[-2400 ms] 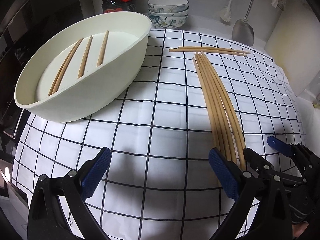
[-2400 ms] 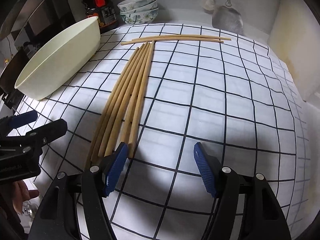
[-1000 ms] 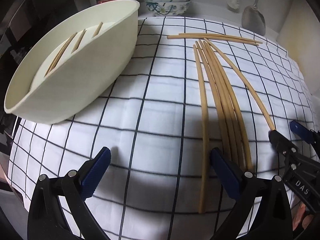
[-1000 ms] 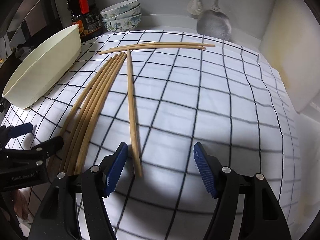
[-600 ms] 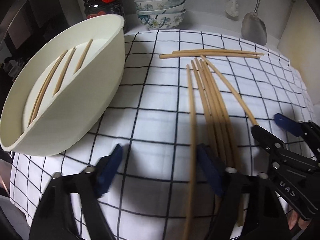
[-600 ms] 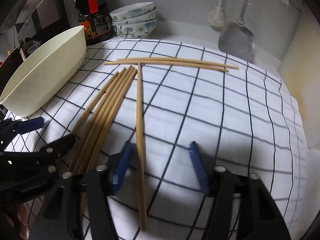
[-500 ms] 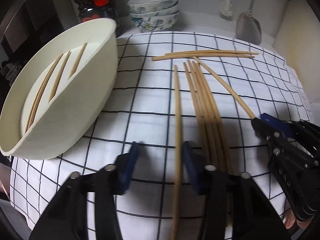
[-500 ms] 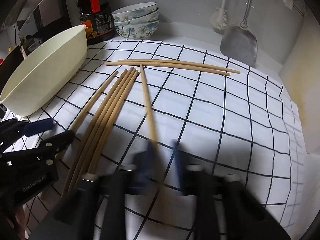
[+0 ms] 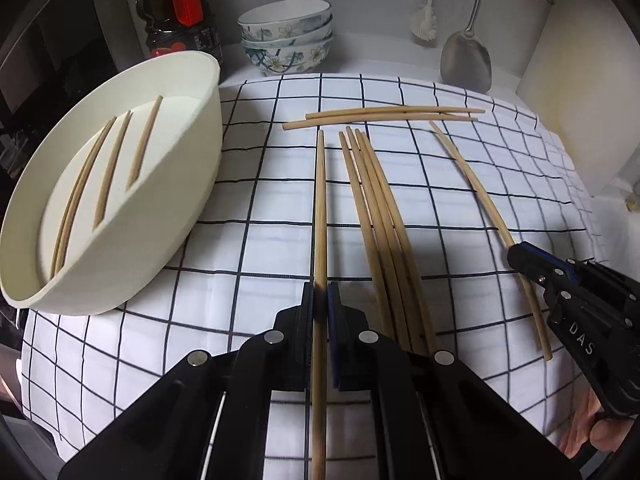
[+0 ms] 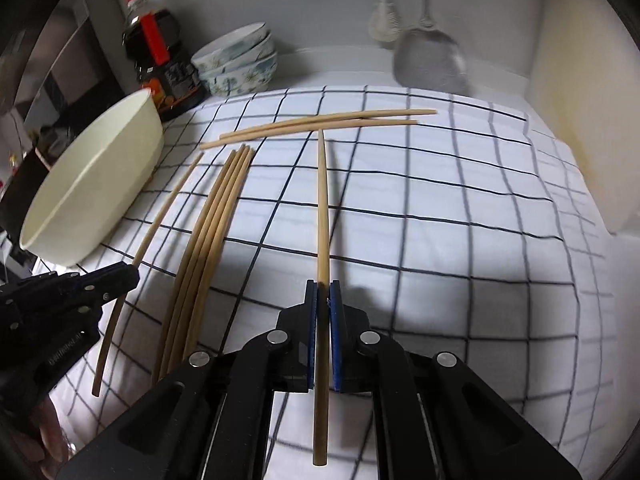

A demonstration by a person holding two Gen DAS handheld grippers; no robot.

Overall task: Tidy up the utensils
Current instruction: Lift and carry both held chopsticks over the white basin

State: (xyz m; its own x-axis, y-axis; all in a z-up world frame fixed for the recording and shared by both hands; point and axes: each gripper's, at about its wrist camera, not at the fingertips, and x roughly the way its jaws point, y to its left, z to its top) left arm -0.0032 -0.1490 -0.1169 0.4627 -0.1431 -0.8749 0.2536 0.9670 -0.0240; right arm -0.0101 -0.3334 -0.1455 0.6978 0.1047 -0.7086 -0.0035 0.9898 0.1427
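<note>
My left gripper [image 9: 320,294] is shut on one wooden chopstick [image 9: 320,208] that points away over the checked cloth [image 9: 260,208]. My right gripper [image 10: 323,290] is shut on another chopstick [image 10: 322,208], which casts a shadow beside it. Each gripper also shows in the other view: the right gripper [image 9: 518,252] at the right edge, the left gripper [image 10: 132,276] at the left edge. Between the two held sticks lies a bundle of several chopsticks [image 9: 376,216]. Two more chopsticks [image 9: 384,114] lie crosswise beyond them. A cream oval basin [image 9: 192,184] on the left holds several chopsticks [image 9: 116,164].
Behind the cloth stand stacked flowered bowls [image 9: 286,38] and a dark sauce bottle [image 9: 176,8]. A metal spatula [image 9: 466,60] and a brush [image 9: 426,24] hang at the back wall. A pale board [image 9: 576,92] closes the right side. A hand [image 9: 588,432] shows at the lower right.
Both grippers went from open to shut, each on one chopstick. The two held sticks have spread away from the bundle, and both hands have risen a little.
</note>
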